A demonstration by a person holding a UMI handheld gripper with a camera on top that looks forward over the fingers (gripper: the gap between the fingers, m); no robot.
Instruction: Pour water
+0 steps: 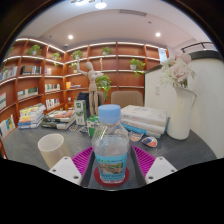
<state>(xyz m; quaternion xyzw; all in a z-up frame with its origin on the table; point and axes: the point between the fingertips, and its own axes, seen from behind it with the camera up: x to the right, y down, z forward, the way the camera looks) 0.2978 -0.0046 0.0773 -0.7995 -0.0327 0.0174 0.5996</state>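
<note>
Water bottle (111, 148), label unreadable, clamped upright in the gripper (111, 166); paper cup (51, 150) nearby.

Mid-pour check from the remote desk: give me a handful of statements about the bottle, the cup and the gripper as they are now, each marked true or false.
1. The water bottle stands upright between the gripper fingers. True.
2. The bottle's cap is off. False: a blue cap sits on top.
3. A paper cup stands on the table beside the bottle, on the side of the left finger. True.
4. The cup lies tipped on its side. False: it stands upright, mouth up.
5. A white vase with flowers stands beyond the right finger. True.
6. The bottle is tilted over the cup. False: it is upright and apart from the cup.
</note>
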